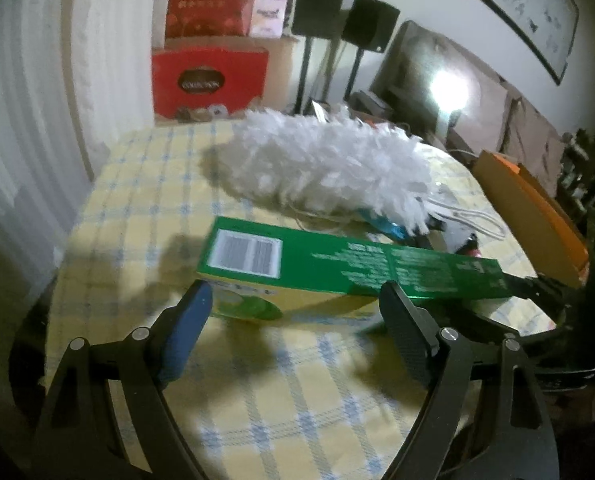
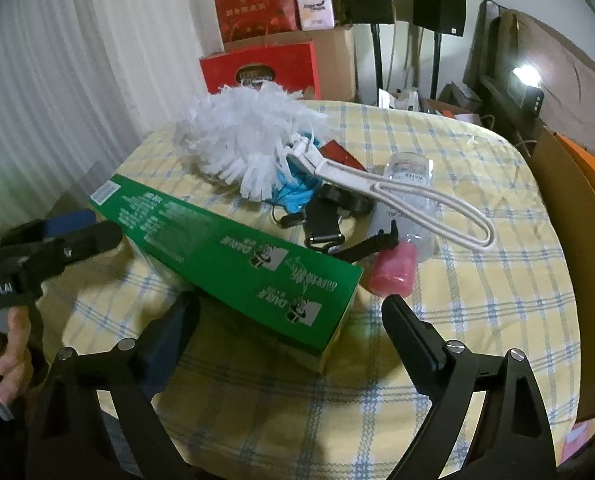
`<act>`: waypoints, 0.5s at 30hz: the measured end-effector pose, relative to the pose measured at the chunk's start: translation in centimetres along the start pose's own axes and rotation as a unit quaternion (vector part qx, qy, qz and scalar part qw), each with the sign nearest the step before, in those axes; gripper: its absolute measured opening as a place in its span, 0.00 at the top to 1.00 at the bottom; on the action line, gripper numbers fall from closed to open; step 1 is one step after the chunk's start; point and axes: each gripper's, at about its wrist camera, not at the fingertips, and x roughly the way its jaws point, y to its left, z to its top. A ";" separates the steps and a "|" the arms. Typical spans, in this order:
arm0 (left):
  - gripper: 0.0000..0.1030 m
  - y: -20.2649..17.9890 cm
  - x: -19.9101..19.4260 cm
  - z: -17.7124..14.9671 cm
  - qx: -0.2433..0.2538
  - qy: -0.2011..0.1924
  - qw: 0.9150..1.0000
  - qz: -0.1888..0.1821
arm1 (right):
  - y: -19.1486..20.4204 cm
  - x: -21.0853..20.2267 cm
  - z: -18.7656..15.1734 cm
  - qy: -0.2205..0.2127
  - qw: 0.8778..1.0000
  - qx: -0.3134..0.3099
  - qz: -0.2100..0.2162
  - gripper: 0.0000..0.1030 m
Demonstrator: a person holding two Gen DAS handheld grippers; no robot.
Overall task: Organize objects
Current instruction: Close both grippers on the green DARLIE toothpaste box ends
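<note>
Here, a long green box (image 2: pixel 233 256) lies on its side on the table (image 2: pixel 477 320), which is covered with a yellow cloth checked in pale blue. One end, bearing a barcode label, points toward the left side of the table; the other end, with a yellowish face, sits close to the camera in the right wrist view. Printed text and small panda figures run along its top face.

The left gripper (image 1: pixel 293 300) hangs just in front of the barcode end, its jaws spread wide with the box's lower edge showing between them; the pads do not press on the box. The right gripper (image 2: pixel 291 312) stands at the opposite end, jaws likewise wide apart, with the box's corner between the fingertips and no contact that can be made out.

Just behind the box lies a fluffy white duster (image 2: pixel 241 144) with a white looped handle. Under and beside it sit a blue item, some black straps or clips, a clear plastic bottle (image 2: pixel 409 188) lying down, and a pink soft-looking object (image 2: pixel 391 272) near the box's end.

A hand (image 2: pixel 11 344) grips the left gripper's handle at the left edge of the right wrist view.
</note>
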 end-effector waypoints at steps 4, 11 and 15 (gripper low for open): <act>0.18 0.2 0.5 0.0 0.012 -0.003 1.000 0.003 | -0.2 0.2 -0.2 0.000 1.000 0.005 0.003 0.14; 0.12 -2.0 0.5 -0.8 0.065 -0.013 0.998 0.009 | -0.8 -0.2 0.1 -0.029 0.999 0.020 0.008 0.22; 0.11 -2.6 0.5 -0.8 0.070 -0.019 0.997 0.015 | -0.8 -0.3 0.2 -0.034 0.999 0.018 0.004 0.23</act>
